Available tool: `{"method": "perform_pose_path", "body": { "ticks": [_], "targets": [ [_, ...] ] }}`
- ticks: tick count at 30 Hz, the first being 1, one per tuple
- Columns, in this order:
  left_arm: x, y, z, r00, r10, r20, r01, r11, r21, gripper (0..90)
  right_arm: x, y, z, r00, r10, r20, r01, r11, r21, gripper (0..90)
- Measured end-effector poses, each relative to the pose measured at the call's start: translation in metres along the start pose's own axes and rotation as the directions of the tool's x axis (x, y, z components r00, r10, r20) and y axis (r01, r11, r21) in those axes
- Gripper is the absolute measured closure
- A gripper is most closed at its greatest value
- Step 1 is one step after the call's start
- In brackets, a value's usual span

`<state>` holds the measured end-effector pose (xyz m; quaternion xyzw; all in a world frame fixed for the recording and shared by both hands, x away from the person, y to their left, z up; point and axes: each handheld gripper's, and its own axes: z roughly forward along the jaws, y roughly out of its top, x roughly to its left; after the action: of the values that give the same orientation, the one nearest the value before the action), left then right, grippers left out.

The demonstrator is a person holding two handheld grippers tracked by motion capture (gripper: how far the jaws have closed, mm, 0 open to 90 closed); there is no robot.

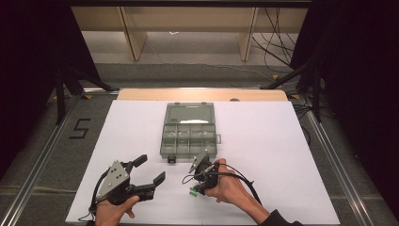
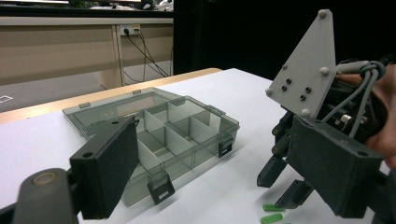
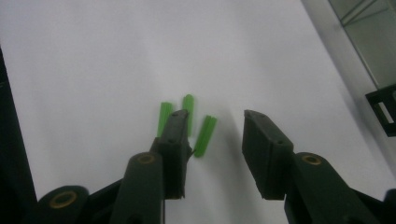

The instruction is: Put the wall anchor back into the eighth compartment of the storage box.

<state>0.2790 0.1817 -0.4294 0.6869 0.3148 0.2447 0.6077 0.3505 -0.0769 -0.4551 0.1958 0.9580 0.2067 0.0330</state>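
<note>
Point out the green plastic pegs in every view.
High view: green pegs low centre, under the right tool.
Left gripper view: bottom right, below that tool.
Right gripper view: centre, by the left jaw.
Shared landmark: the compartment box, whose black latch is at the right edge.

The counter [image 1: 141,136] has a white top and a bare wooden strip along its far edge. A clear grey box [image 1: 189,131] lies on it near the middle, open, its lid flat on the white behind it and its tray split into small compartments; two black latches hang at the near side. Three green plugs [image 3: 187,122] lie close together on the white in front of the box, to its right, one a little apart.
</note>
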Motion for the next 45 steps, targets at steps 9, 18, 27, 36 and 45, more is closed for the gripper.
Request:
{"method": "perform_pose_path", "body": {
  "ticks": [9,18,27,36,45],
  "targets": [
    [0.0,0.0,0.0,1.0,-0.002,0.001,0.002,1.0,0.0,15.9,-0.001,-0.001,0.006,0.9998,-0.001,-0.018,0.001,0.9995,0.033,68.8],
    [0.0,0.0,0.0,1.0,-0.001,0.0,0.001,1.0,0.003,16.0,-0.004,0.0,0.009,0.9993,-0.02,-0.03,0.022,0.9982,0.056,84.0],
    [0.0,0.0,0.0,1.0,0.0,-0.001,0.0,1.0,0.002,16.0,-0.006,0.001,0.008,0.9988,-0.034,-0.036,0.036,0.9979,0.054,84.4],
    [-0.001,0.0,0.0,1.0,0.001,0.001,-0.001,1.0,0.003,16.0,-0.013,0.003,-0.006,0.9996,-0.024,-0.015,0.024,0.9997,0.009,84.5],
    [-0.001,0.0,0.0,1.0,0.0,0.0,0.0,1.0,0.003,16.0,-0.025,0.005,-0.02,0.9996,-0.025,0.014,0.026,0.9988,-0.042,84.5]
  ]
}}
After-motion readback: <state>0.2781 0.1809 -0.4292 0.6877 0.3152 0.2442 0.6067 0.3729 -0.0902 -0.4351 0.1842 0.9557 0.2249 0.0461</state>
